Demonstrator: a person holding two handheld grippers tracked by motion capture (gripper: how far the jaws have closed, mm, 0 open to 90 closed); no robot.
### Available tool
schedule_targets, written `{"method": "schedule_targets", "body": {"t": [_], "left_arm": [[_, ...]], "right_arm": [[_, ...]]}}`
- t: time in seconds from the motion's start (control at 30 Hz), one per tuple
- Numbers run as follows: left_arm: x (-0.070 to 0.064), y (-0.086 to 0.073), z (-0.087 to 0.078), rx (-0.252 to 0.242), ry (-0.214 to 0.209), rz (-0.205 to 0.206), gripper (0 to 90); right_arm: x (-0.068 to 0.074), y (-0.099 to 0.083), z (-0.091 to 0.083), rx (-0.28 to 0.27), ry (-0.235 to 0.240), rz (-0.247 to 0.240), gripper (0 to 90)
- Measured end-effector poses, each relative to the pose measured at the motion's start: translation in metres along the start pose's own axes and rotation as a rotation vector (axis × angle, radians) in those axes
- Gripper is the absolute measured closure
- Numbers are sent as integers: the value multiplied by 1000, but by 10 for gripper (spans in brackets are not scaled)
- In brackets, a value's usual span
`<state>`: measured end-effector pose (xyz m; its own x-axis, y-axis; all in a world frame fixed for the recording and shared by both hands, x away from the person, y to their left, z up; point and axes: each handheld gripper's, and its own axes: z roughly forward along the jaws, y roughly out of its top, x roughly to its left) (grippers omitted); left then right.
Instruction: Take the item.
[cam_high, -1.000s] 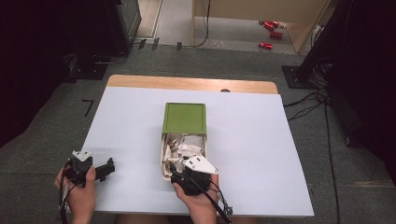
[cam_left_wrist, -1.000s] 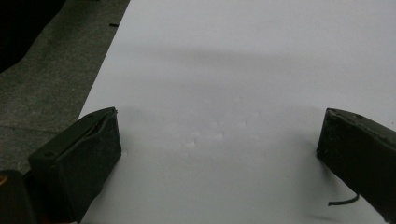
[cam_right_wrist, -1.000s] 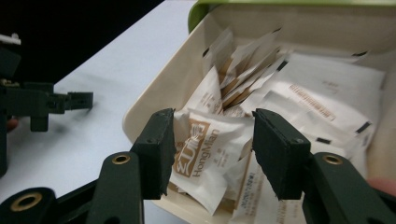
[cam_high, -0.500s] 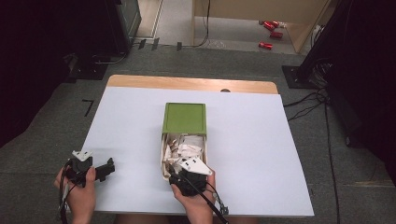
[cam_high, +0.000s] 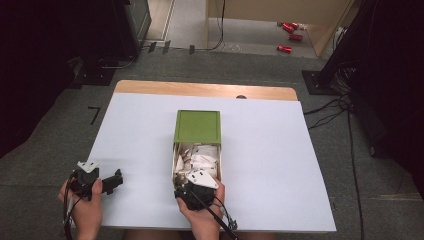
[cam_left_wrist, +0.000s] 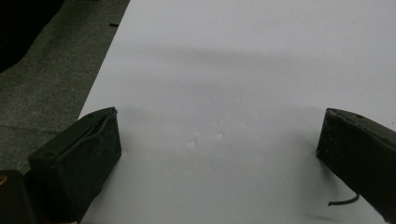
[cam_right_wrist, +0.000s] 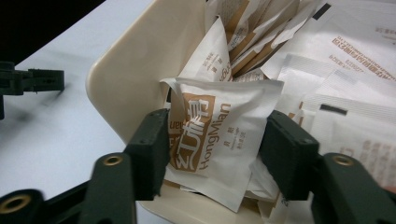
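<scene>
A cream tray (cam_high: 174, 160) slides out from under a green lid (cam_high: 197, 126) at the table's middle. It holds several white and brown sachets (cam_high: 202, 160). My right gripper (cam_high: 190, 181) is at the tray's near end. In the right gripper view its jaws (cam_right_wrist: 215, 140) press both sides of a sachet printed "HongMian" (cam_right_wrist: 219, 135), which bows between them against the tray's corner wall (cam_right_wrist: 135, 70). My left gripper (cam_high: 117, 180) rests at the table's front left. Its jaws (cam_left_wrist: 217, 140) stand wide open over bare white tabletop.
The white table top (cam_high: 280, 150) has a wooden strip along its far edge (cam_high: 200, 89). Grey floor, cables (cam_high: 330, 107) and dark equipment surround the table. The left gripper sits close to the table's left edge (cam_left_wrist: 100, 88).
My right gripper has shifted slightly left at the tray's near end. The left gripper has stayed put.
</scene>
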<state>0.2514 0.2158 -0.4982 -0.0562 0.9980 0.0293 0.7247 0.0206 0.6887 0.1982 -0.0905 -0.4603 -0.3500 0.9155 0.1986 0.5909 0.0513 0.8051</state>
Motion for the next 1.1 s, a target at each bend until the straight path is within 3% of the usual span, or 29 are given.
{"method": "schedule_targets", "body": {"t": [0.53, 1.1], "left_arm": [[0, 0, 0, 0, 0, 0, 0], [0, 0, 0, 1, 1, 2, 0]], "right_arm": [[-8, 0, -10, -45, 35, 34, 749], [-13, 15, -31, -110, 35, 24, 782]]}}
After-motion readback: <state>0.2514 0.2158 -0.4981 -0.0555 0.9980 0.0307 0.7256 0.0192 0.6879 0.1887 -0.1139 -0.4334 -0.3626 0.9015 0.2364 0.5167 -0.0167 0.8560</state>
